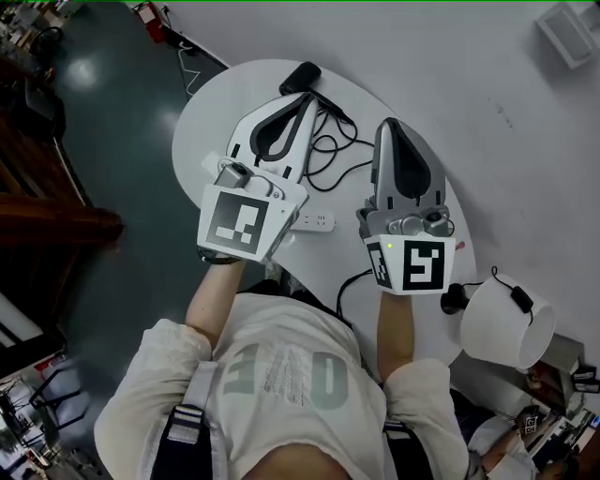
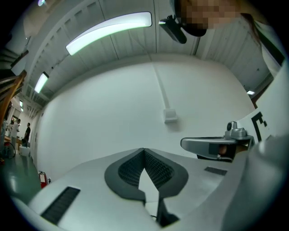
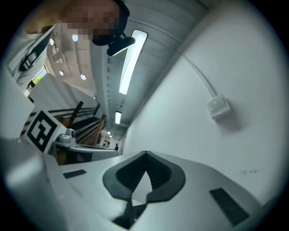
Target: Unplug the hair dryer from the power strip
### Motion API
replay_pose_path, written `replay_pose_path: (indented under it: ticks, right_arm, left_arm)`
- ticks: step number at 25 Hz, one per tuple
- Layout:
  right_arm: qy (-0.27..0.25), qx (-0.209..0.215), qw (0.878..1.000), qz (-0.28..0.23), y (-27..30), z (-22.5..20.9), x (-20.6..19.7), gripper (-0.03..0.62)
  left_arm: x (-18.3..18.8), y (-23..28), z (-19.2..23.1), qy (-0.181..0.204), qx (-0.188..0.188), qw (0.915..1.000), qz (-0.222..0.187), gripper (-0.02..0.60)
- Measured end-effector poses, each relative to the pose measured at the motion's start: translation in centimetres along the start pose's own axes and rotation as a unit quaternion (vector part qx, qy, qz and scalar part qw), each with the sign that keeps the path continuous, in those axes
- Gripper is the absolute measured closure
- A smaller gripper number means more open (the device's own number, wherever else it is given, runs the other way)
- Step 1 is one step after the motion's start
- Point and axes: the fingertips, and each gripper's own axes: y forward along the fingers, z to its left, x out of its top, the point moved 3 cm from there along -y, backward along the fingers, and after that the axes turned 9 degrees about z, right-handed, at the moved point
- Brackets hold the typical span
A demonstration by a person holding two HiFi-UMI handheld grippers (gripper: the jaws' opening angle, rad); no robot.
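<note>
Counter (image 1: 202, 131) sits below. Left tongs (image 1: 307, 99) and right tongs (image 1: 387, 125) are both shut and empty, held high, aimed at the wall (image 2: 113, 113). Hair dryer (image 1: 300, 78) is at the far edge. Power strip (image 1: 317, 221) lies left-right between them, nearer the left tongs.

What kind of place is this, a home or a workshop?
Probably a workshop or lab hall, not a home: a glossy dark floor, long ceiling strip lights and a red fire extinguisher near the wall.
</note>
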Motion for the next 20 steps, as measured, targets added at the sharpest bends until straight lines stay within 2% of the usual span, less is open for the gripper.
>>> replay_pose_path:
  ticks: [3,6,12,18,20]
  right_arm:
    - [-0.006,-0.042,0.999,-0.023,-1.3,0.8,1.8,0.591]
    - [-0.019,-0.060,0.998,-0.022,-2.1,2.0,2.0,0.591]
    - [-0.022,-0.062,0.998,0.002,-1.8,3.4,1.1,0.591]
    - [-0.028,-0.055,0.998,0.012,-1.3,4.1,0.9,0.591]
    - [-0.030,-0.053,0.998,0.013,-1.3,4.2,0.9,0.591]
  left_arm:
    - [2.3,-2.3,-0.7,-0.006,0.004,0.9997,-0.024,0.575]
    - [2.9,-3.9,-1.2,0.002,0.016,0.9997,-0.017,0.575]
    - [2.4,-5.2,-0.8,0.023,0.029,0.9993,-0.008,0.575]
    - [2.2,-4.7,-0.3,-0.019,0.011,0.9996,-0.017,0.575]
    - [2.1,-4.6,-0.2,-0.019,0.009,0.9997,-0.016,0.575]
